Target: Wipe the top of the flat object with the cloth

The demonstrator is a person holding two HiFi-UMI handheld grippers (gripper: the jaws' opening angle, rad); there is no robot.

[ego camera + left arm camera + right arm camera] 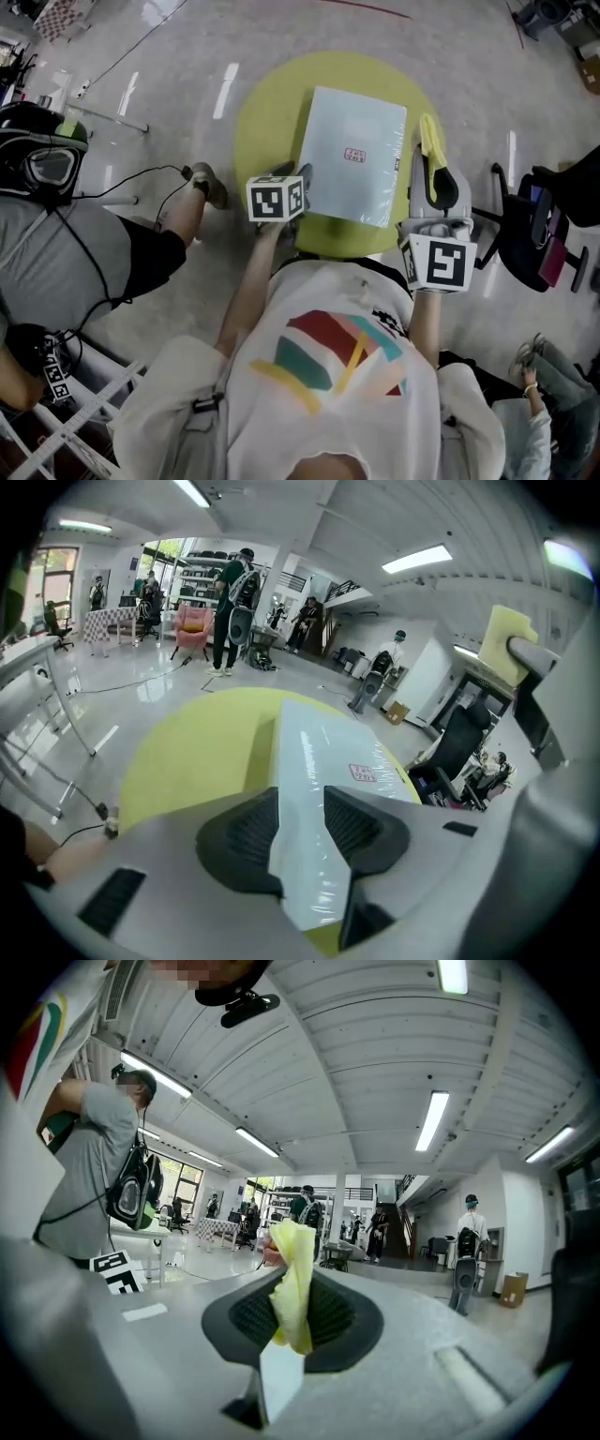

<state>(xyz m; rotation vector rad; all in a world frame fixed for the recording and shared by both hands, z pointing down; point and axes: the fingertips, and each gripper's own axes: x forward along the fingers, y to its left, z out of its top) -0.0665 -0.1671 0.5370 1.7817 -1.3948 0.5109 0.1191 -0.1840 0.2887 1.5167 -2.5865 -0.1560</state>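
Beneath and ahead of the left jaws: a round yellow-green table [267,122], spreading well beyond them on both sides in the left gripper view [187,752].

Lying flat on that table, a pale blue-white flat object [352,155] wrapped in glossy film. Runs lengthwise away from the left jaws, with its near end showing in the gap between them [323,752]. Sits off to the left of the right jaws, apart from them.

Left gripper [294,176] tilted down at the near left corner of the flat object, jaws released and standing wide, one ribbed pad to each side of the object's near end [300,832]. No pad seen pressing on it. Carries a cube with black-and-white square markers just behind the jaws.

Right gripper [439,192] held beside the table's right edge, jaws clenched on a yellow cloth [431,150]. Bears a marker cube of the same kind at its rear.

Cloth pinched upright between the two dark pads [292,1279], folded, rising above the jaw tips and hanging a little below the pinch. Also visible from the left gripper view, high and to the right of the left jaws [511,639].

Near the middle of the flat object's top, well ahead of the left jaws, a small white label with red print [354,155], also visible in the left gripper view [364,773]. Characters too small to read. On the object's right side wall, a small dark mark, likewise unreadable.
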